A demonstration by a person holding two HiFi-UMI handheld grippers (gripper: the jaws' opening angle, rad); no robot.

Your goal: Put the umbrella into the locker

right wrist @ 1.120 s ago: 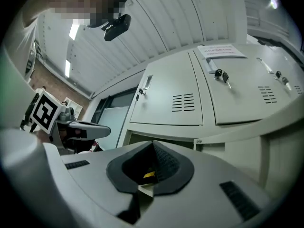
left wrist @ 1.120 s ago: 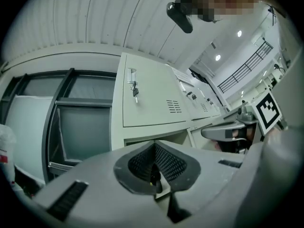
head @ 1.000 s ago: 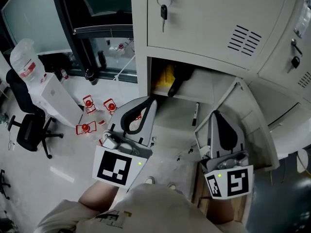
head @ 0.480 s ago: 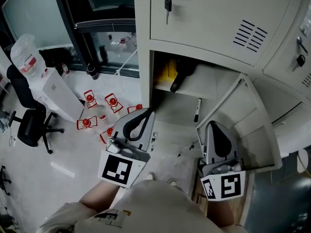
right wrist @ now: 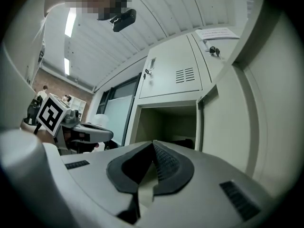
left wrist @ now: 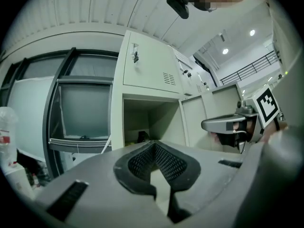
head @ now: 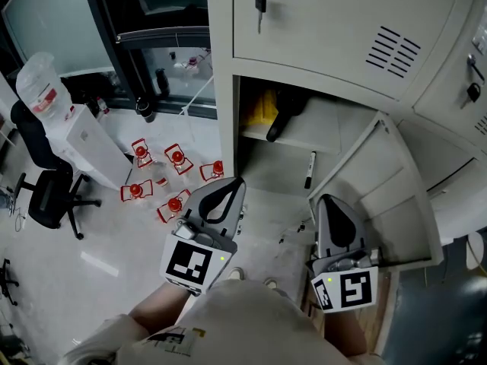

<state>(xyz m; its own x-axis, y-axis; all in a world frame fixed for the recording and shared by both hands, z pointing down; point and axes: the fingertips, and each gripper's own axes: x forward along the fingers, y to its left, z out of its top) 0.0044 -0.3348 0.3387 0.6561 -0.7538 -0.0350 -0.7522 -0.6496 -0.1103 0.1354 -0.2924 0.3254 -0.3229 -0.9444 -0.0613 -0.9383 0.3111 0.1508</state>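
Observation:
The grey locker (head: 342,52) has one compartment open, its door (head: 384,192) swung out to the right. On the shelf inside lie a black umbrella (head: 280,119) and something yellow (head: 261,109) beside it. My left gripper (head: 234,182) is shut and holds nothing, below and in front of the opening. My right gripper (head: 329,201) is also shut and holds nothing, next to the open door. The left gripper view looks over shut jaws (left wrist: 153,144) at the compartment (left wrist: 145,120). The right gripper view shows shut jaws (right wrist: 153,144) before the same opening (right wrist: 168,122).
A black pen-like thing (head: 308,171) lies in the space under the shelf. Keys (head: 260,0) hang in the door above. On the floor to the left are several red-capped bottles (head: 176,158), a white box (head: 87,149), a water jug (head: 42,90) and an office chair (head: 44,198).
Both grippers have sunk lower, away from the locker opening and closer to the person. Both stayed shut.

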